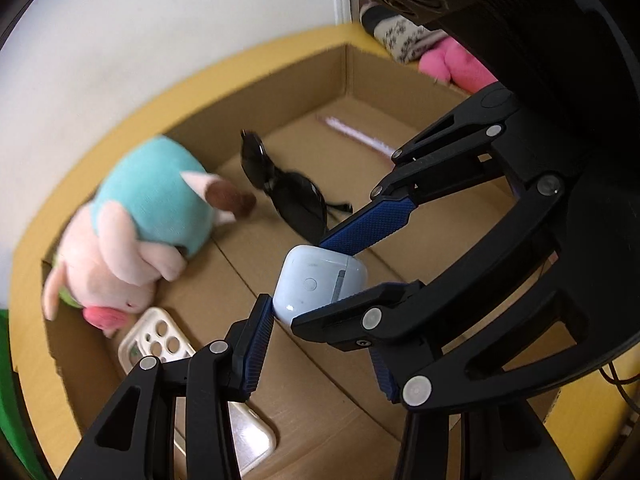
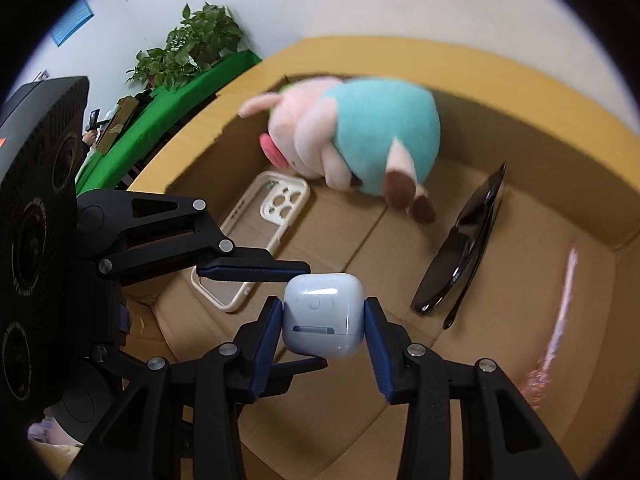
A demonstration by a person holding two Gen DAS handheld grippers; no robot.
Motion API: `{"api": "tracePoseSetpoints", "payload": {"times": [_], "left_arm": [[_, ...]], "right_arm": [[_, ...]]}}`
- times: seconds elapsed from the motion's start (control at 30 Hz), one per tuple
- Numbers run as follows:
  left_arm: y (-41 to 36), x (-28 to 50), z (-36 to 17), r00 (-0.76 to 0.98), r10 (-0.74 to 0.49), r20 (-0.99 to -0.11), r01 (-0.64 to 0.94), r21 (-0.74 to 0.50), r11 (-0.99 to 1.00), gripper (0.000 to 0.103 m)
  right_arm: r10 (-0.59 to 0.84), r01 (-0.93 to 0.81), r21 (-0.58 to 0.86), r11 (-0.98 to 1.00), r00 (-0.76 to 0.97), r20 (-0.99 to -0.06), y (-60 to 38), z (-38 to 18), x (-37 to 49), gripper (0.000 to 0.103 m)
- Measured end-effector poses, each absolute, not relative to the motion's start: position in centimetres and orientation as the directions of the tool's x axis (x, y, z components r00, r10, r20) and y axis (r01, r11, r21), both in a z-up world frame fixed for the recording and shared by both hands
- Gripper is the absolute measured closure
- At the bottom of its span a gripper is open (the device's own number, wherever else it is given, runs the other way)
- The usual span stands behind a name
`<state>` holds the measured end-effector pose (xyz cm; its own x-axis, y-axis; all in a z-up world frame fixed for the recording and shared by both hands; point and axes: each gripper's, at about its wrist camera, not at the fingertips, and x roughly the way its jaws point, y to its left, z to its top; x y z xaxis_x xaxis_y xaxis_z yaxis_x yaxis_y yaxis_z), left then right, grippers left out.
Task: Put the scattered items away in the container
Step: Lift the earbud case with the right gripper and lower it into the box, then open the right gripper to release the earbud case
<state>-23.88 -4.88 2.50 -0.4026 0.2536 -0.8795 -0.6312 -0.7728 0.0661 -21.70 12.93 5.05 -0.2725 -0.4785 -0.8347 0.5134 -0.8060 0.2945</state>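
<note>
A pale blue earbuds case (image 2: 324, 316) is held over the open cardboard box (image 2: 520, 128). My right gripper (image 2: 324, 322) is shut on the case from both sides. My left gripper (image 1: 320, 356) is open around the same case (image 1: 320, 284); one pad (image 1: 256, 344) touches its side, the other is hidden behind the right gripper's finger. Inside the box lie a pig plush in a teal shirt (image 2: 352, 136), a cream phone case (image 2: 256, 236), black sunglasses (image 2: 468, 248) and a pink pen (image 2: 560, 312).
The box sits on a yellow surface (image 1: 60, 200) against a white wall. Outside the box at the back are a patterned sock and a pink plush (image 1: 456, 64). A green-covered table and a plant (image 2: 192, 44) stand beyond.
</note>
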Motion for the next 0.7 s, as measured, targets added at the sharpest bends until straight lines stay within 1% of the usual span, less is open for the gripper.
{"api": "tracePoseSetpoints", "payload": {"times": [0.23, 0.37, 0.43, 0.5, 0.57, 0.7], "left_arm": [[-4.5, -25.3, 0.0, -0.263, 0.236, -0.935, -0.653, -0.007, -0.757, 0.055], [-4.3, -25.7, -1.3, -0.211, 0.227, -0.951, -0.661, -0.032, -0.750, 0.055], [-4.3, -25.9, -1.7, -0.201, 0.224, -0.954, -0.661, -0.036, -0.749, 0.055], [-4.3, -25.9, -1.9, -0.195, 0.217, -0.956, -0.660, -0.036, -0.751, 0.055], [-4.2, -25.8, -2.0, -0.197, 0.216, -0.956, -0.663, -0.032, -0.748, 0.055], [-4.1, -25.6, -2.1, -0.204, 0.206, -0.957, -0.663, -0.020, -0.749, 0.054]], "right_arm": [[-0.497, 0.457, 0.380, -0.805, -0.167, -0.852, 13.4, 2.2, -22.9, 0.064], [-0.516, 0.424, 0.425, -0.800, -0.125, -0.847, 13.6, 0.7, -23.2, 0.064], [-0.518, 0.410, 0.437, -0.801, -0.108, -0.848, 13.7, 0.0, -23.3, 0.064], [-0.511, 0.416, 0.426, -0.804, -0.116, -0.852, 13.6, 0.0, -23.3, 0.068], [-0.503, 0.416, 0.417, -0.808, -0.119, -0.856, 13.5, 0.2, -23.4, 0.069], [-0.506, 0.417, 0.418, -0.807, -0.125, -0.853, 13.5, 0.2, -23.2, 0.068]]}}
